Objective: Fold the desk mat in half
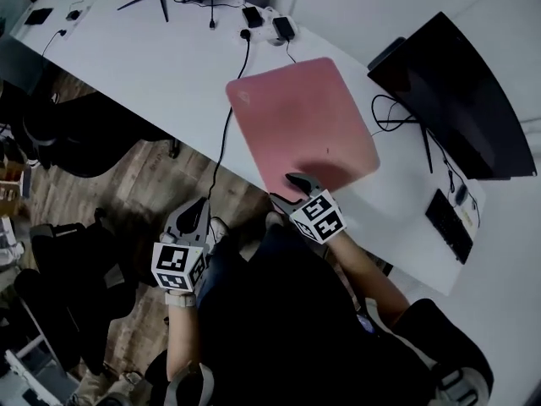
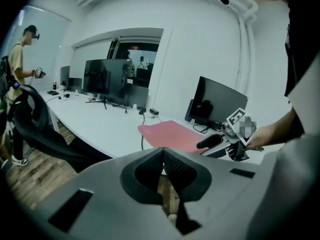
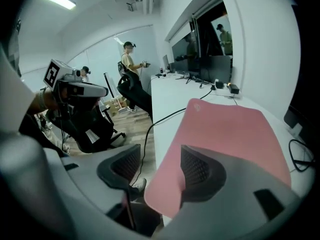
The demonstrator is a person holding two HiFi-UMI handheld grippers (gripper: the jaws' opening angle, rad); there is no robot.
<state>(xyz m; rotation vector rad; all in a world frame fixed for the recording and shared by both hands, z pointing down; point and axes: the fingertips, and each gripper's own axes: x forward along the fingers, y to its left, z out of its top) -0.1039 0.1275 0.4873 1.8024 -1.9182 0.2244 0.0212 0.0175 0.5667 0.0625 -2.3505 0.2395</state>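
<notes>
Fingers (image 3: 199, 173) apart, desk mat (image 3: 227, 129) lengthwise ahead

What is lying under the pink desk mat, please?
The pink desk mat lies on the white desk. Nothing sticks out from beneath it. Whether something thin is hidden under it cannot be seen, because the mat covers that area.

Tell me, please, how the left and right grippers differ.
The left gripper has its jaws shut and empty; the right gripper has them open. The left gripper hangs over the floor; the right gripper reaches the near edge of the desk mat. Both have the same grey build.
</notes>
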